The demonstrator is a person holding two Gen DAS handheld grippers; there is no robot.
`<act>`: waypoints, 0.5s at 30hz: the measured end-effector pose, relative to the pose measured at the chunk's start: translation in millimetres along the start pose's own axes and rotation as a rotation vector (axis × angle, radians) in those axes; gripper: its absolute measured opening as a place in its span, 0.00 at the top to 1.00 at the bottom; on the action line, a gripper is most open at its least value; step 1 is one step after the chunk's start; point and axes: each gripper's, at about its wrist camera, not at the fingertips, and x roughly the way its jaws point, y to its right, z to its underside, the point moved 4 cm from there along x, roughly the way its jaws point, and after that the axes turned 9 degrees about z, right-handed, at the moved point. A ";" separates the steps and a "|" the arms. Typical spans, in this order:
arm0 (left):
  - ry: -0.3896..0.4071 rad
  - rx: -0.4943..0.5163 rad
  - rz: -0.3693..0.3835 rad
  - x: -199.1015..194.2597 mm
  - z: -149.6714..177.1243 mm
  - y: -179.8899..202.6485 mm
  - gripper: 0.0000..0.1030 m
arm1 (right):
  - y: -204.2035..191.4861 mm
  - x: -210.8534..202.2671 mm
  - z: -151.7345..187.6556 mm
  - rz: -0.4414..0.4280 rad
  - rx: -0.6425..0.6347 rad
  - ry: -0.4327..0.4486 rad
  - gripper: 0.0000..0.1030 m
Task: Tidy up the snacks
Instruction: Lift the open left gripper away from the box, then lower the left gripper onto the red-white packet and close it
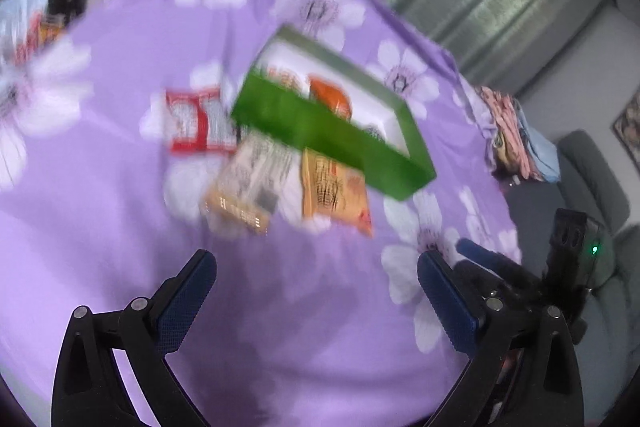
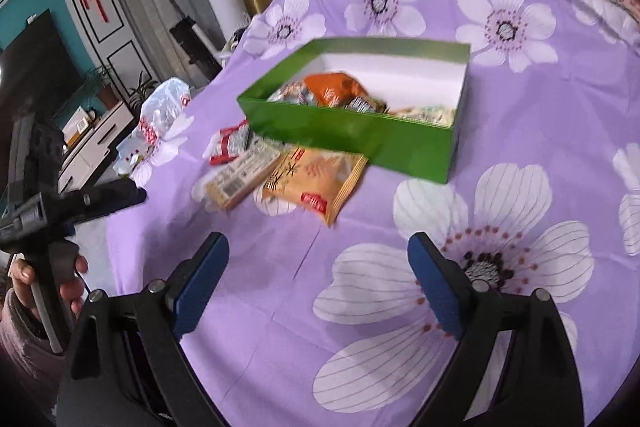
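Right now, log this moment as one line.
left tool: open, empty | right tool: open, empty | green box: part filled | three packets outside box

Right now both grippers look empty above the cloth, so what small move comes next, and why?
Probably ease the right gripper forward and down to the yellow snack packet. Its jaws stand open and empty, and that packet is the nearest of three lying outside the green box, beside the tan packet and the red-and-white packet. The left gripper is open too.
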 end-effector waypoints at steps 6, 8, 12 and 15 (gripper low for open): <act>-0.006 0.021 -0.043 10.9 -0.5 -7.8 0.03 | -9.9 18.5 2.9 -0.036 -0.016 -0.038 0.11; 0.012 0.028 -0.067 11.4 -7.0 -14.2 0.03 | -16.0 25.7 0.6 -0.071 -0.014 -0.050 0.11; 0.052 0.010 -0.095 6.9 -23.3 -34.8 0.03 | -44.6 41.2 -15.9 -0.113 -0.089 -0.047 0.11; 0.078 0.015 -0.118 3.3 -36.1 -47.8 0.03 | -65.0 58.4 -30.3 -0.140 -0.122 -0.051 0.13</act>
